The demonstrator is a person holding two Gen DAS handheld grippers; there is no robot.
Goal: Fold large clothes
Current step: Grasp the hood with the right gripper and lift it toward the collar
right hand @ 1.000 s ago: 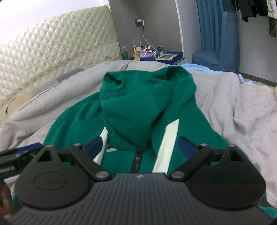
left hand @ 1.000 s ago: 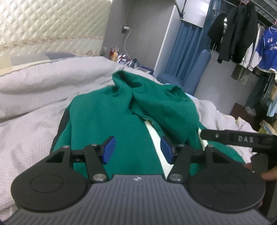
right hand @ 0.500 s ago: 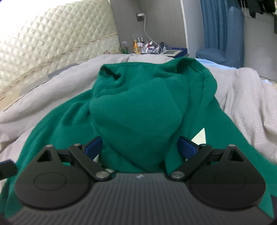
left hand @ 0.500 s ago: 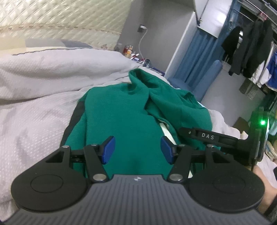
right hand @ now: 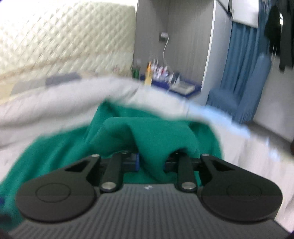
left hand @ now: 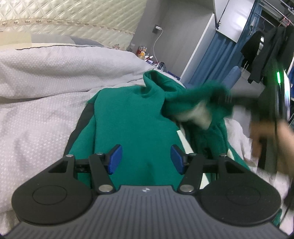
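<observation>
One green hooded jacket (left hand: 134, 128) lies on the grey-white duvet (left hand: 42, 119) of a bed, body spread flat, hood end toward the headboard. Two grippers. The right gripper (right hand: 151, 162) has just been closing its jaws and they now pinch a bunched fold of the jacket's green cloth, which humps up over the blue pads; in the left wrist view that fold is lifted off the bed at the right, badly blurred, with a pale lining patch showing under it. The left gripper (left hand: 145, 159) hovers over the jacket's flat body, jaws spread, nothing between the two blue pads (left hand: 114, 159). A hand (left hand: 266, 136) shows blurred at the right edge. Jacket: solid green, a dark panel along its left side, one white stripe down the front. Around: quilted cream headboard (left hand: 64, 16), cluttered bedside shelf (right hand: 165, 77), blue curtain (left hand: 215, 60), dark clothes hanging (left hand: 257, 51).
</observation>
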